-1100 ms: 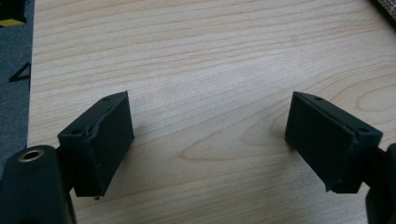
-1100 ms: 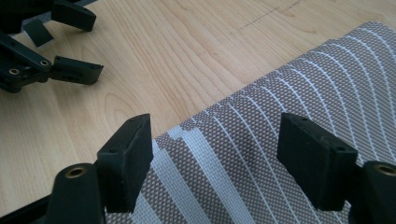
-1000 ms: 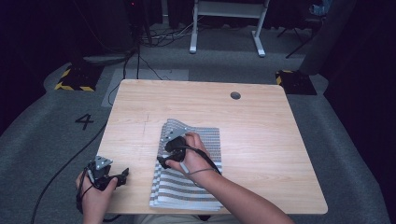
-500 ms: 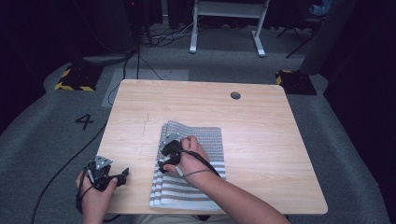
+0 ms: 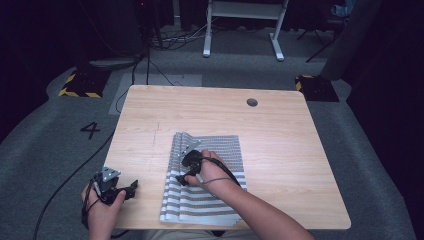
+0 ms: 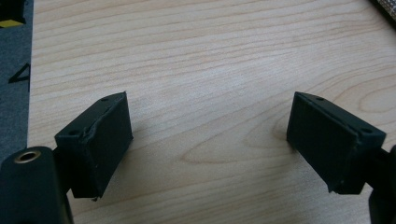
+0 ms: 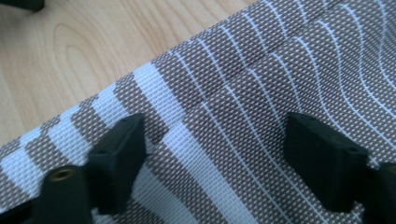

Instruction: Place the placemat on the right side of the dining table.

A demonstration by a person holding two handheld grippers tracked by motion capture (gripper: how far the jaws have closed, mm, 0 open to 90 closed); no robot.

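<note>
Right gripper [image 5: 181, 176] has come nearer and lower onto the folded cloth [image 5: 210, 190] at the table's [image 5: 280, 150] near middle, jaws wide and just closing; the next fold remains. Left gripper [image 5: 131, 189] rests wide, empty, at the near left.

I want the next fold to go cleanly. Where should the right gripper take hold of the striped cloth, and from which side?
Probably the layered left edge of the striped cloth, where the right gripper hangs with jaws open. Come from above, one jaw slipped under from the bare table side: the cloth lies flat, so its stacked folds there are the only raised lip.
</note>
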